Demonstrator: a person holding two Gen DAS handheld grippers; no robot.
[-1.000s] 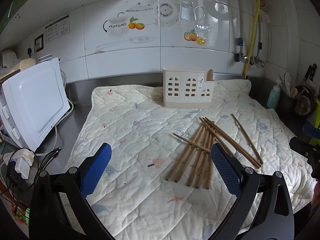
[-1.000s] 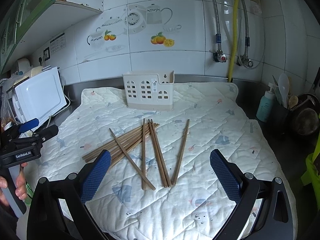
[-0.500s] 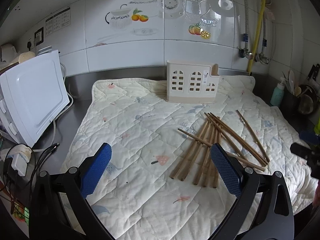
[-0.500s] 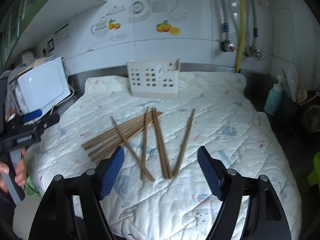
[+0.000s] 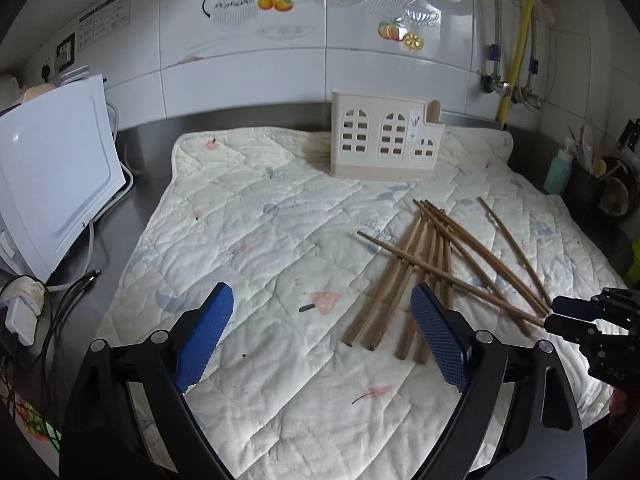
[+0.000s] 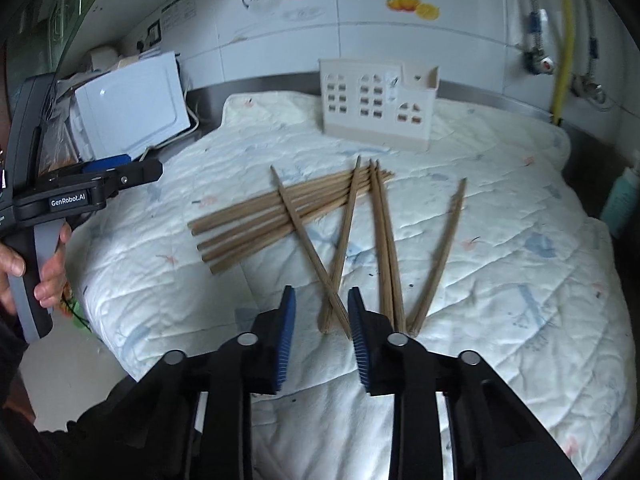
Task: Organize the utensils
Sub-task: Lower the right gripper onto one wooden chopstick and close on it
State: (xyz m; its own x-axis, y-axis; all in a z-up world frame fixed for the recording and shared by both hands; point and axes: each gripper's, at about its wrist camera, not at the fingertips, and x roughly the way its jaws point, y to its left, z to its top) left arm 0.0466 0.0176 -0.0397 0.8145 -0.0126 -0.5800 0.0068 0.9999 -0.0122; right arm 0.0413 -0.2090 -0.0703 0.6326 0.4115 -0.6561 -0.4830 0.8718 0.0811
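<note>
Several brown wooden chopsticks lie scattered on a quilted mat; they also show in the right wrist view. A cream slotted utensil holder stands upright at the back of the mat, also in the right wrist view. My left gripper is open and empty, above the mat left of the chopsticks. My right gripper is partly closed, with a narrow gap, and its pads flank the near ends of two crossed chopsticks without gripping them.
A white appliance with cables stands left of the mat. A teal bottle and a utensil crock stand at the right. Yellow and metal pipes run down the tiled wall. The other gripper shows in each view.
My right gripper has narrowed from wide open and moved down and forward to the near chopstick ends. My left gripper has narrowed a little and moved slightly forward.
</note>
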